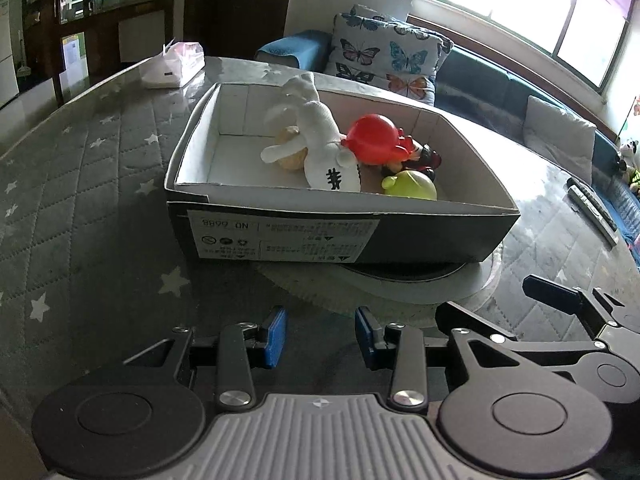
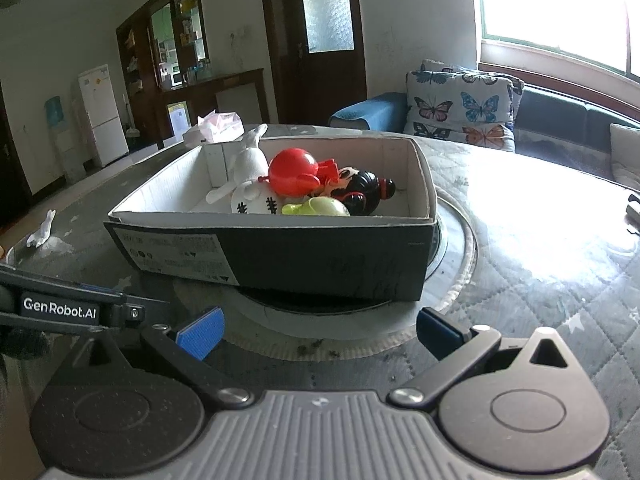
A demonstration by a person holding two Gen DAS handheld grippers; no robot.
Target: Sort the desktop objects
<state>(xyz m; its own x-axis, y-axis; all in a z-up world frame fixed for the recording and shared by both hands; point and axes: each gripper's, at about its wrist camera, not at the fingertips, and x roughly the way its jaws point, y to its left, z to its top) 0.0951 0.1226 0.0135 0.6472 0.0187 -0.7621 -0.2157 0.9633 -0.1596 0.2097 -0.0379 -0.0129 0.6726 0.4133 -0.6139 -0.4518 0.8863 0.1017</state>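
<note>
I hold both grippers short of the shoe box (image 1: 340, 236), which lies crosswise ahead with the toys (image 1: 352, 156) piled inside. My left gripper (image 1: 321, 338) has its jaws apart and empty; my right gripper (image 2: 318, 334) gapes wider, equally near the box.

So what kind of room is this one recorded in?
Most likely a home living room: a sofa with a butterfly-print cushion under a window, a fridge by a dark wooden cabinet, and a quilted table cover.
</note>
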